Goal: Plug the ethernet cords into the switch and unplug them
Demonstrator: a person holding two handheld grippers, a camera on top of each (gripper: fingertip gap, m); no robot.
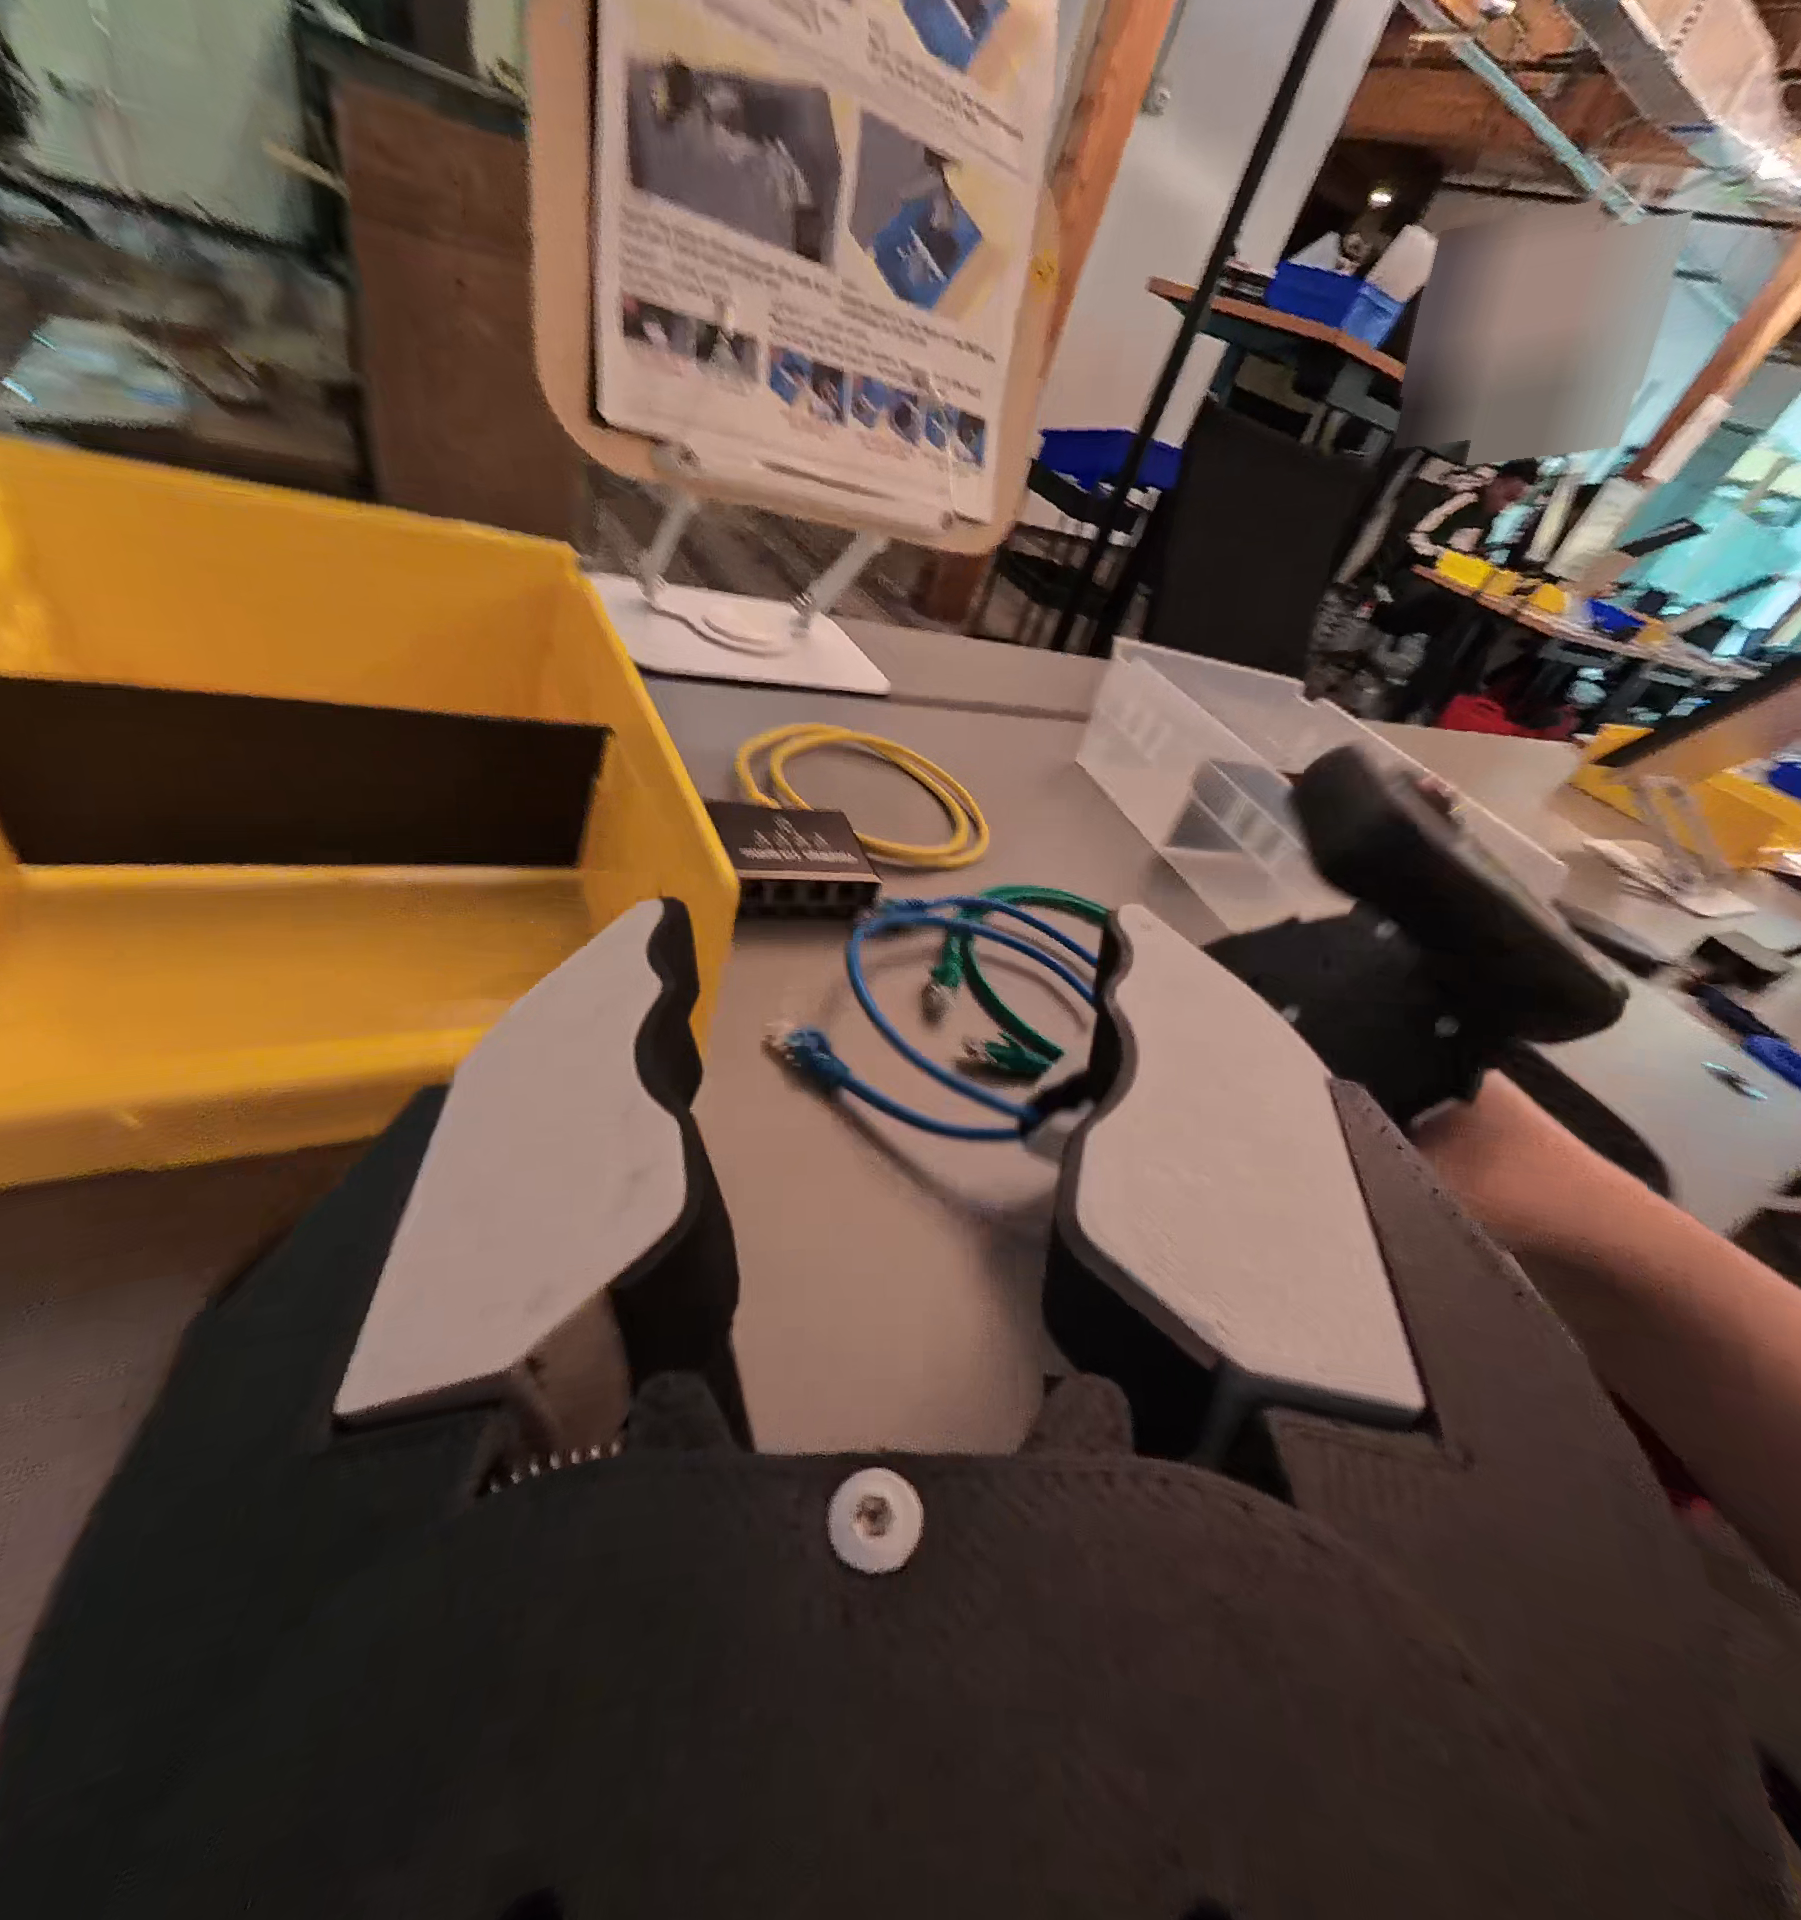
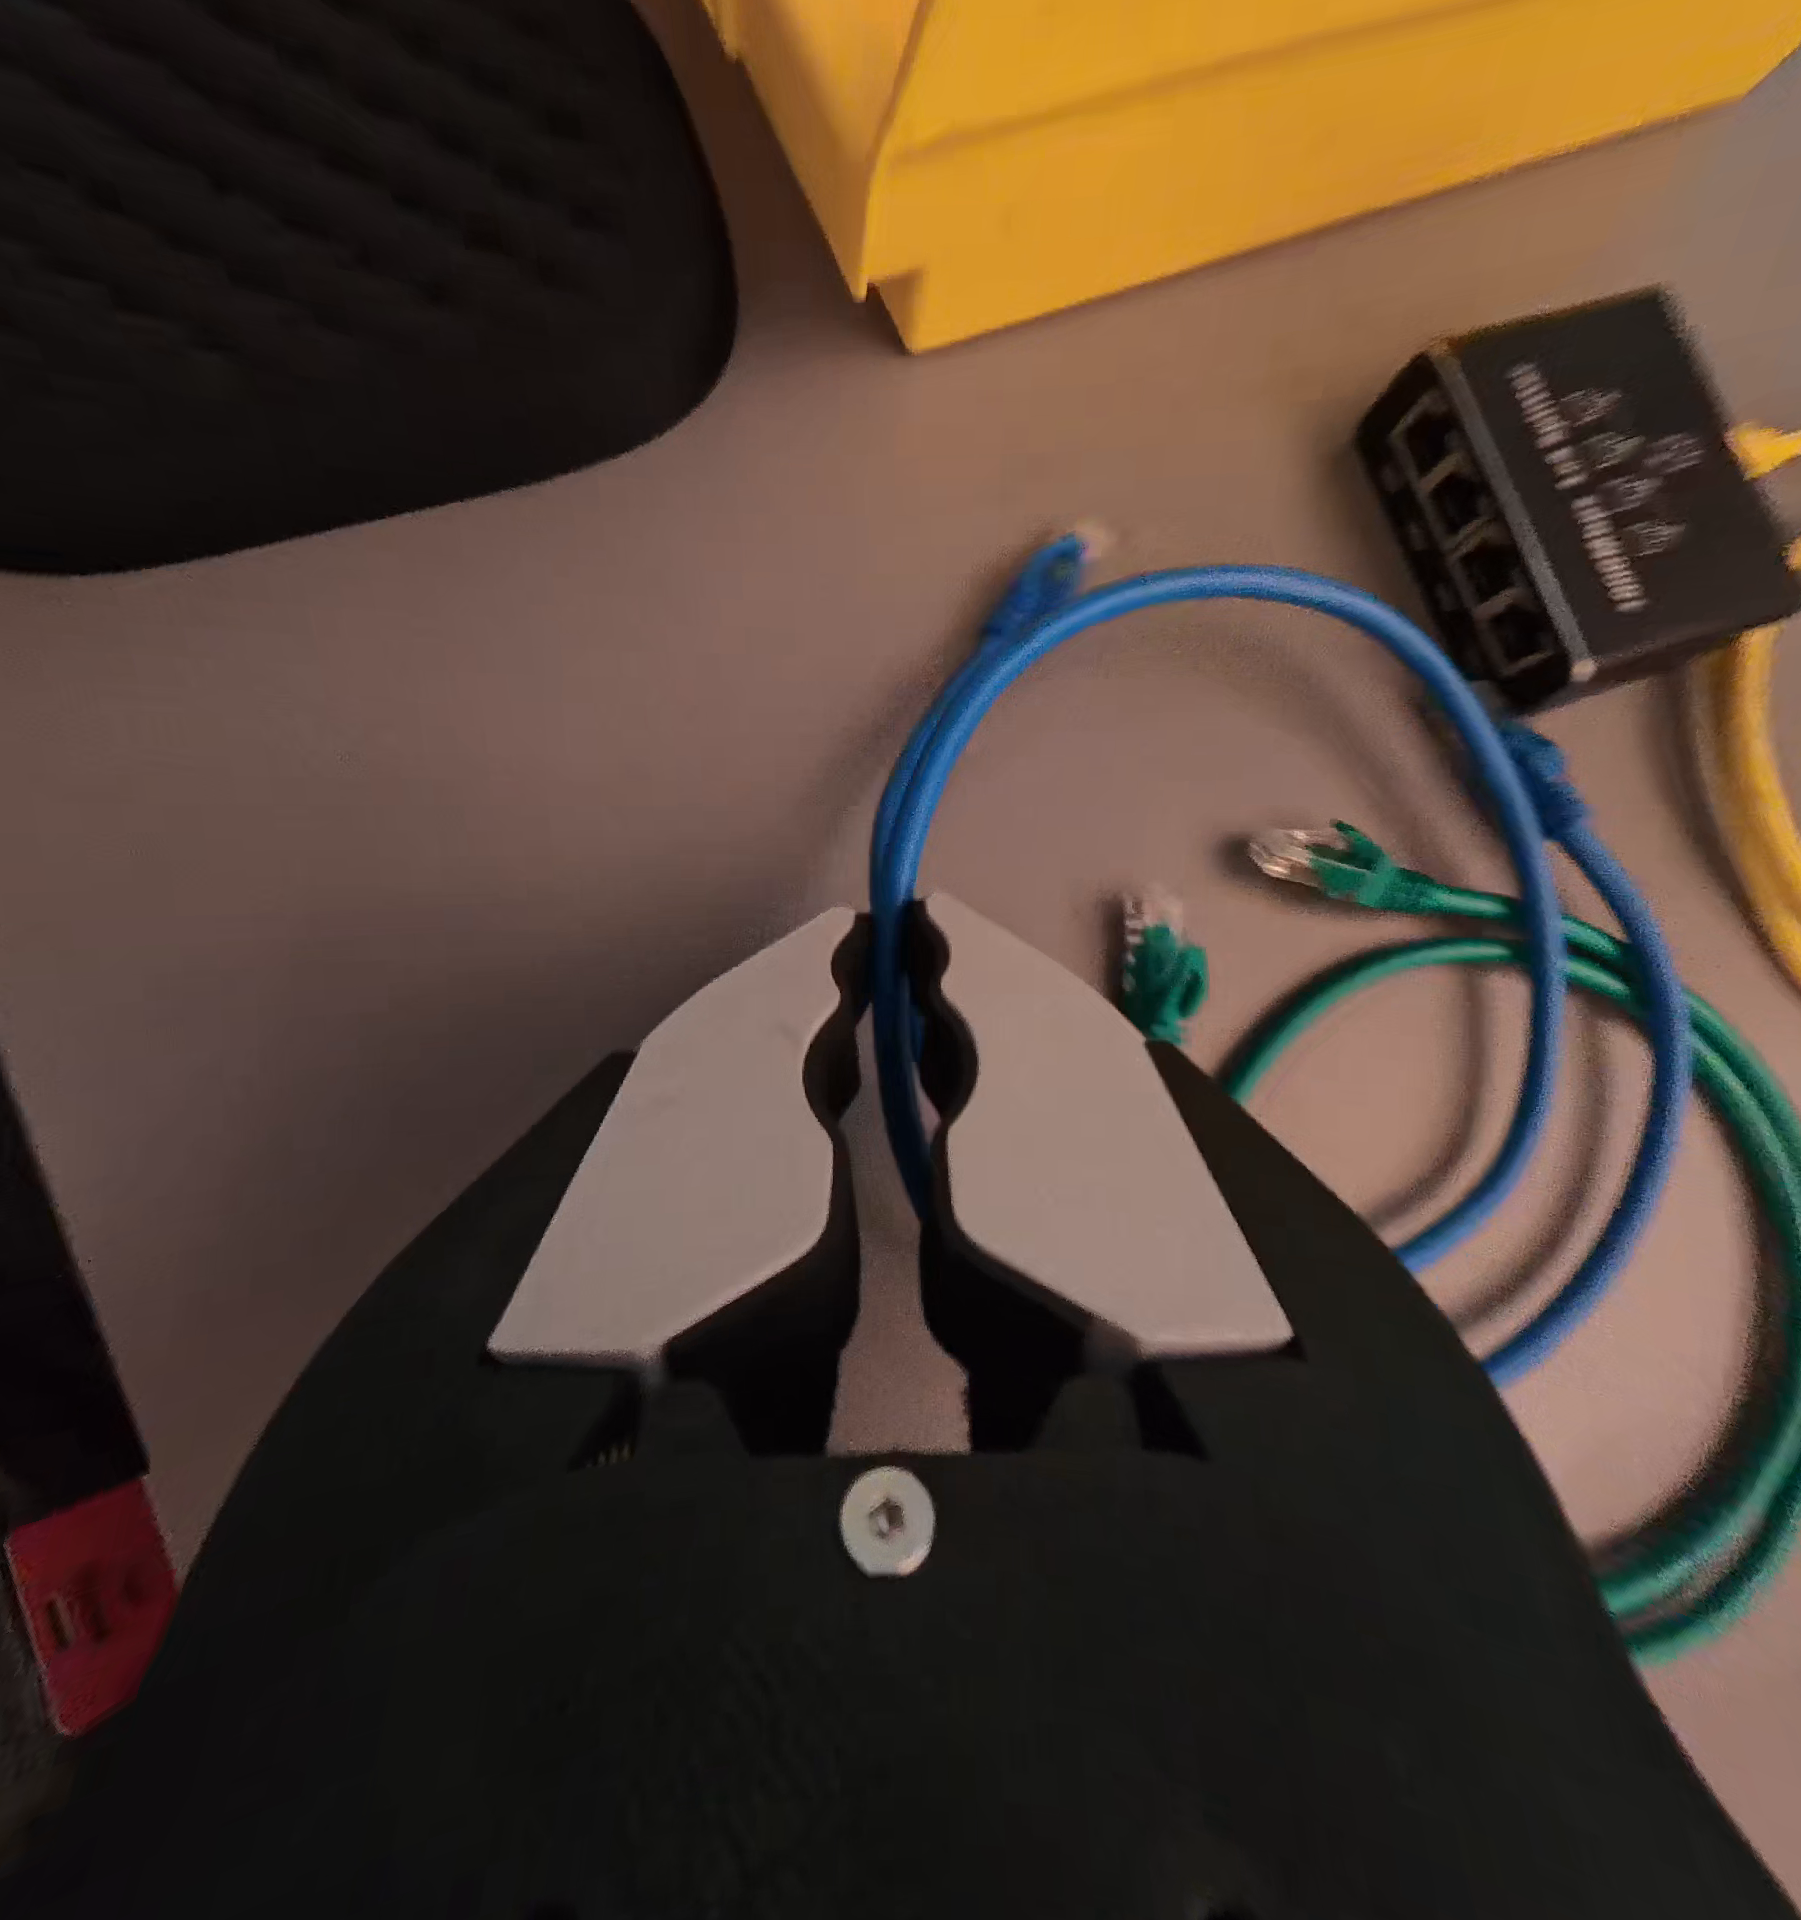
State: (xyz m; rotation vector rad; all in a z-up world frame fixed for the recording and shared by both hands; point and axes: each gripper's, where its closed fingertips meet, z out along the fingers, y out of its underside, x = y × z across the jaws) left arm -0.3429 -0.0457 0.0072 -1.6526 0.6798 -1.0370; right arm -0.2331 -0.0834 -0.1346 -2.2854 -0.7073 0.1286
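Past my right fingertips [image 2: 883,925] the blue cord [image 2: 1239,592] drops behind my right-hand finger, so its run there is hidden. The yellow cord [image 2: 1769,831], far off to my right, is cut by the picture's edge. The green cord [image 2: 1706,1195] smears with blur — as does the switch [image 2: 1582,499], its ports too soft to count.

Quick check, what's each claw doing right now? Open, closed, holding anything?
Left claw: open, empty, above the table.
Right claw: closed on the blue ethernet cord, gripping its looped strands mid-cable.
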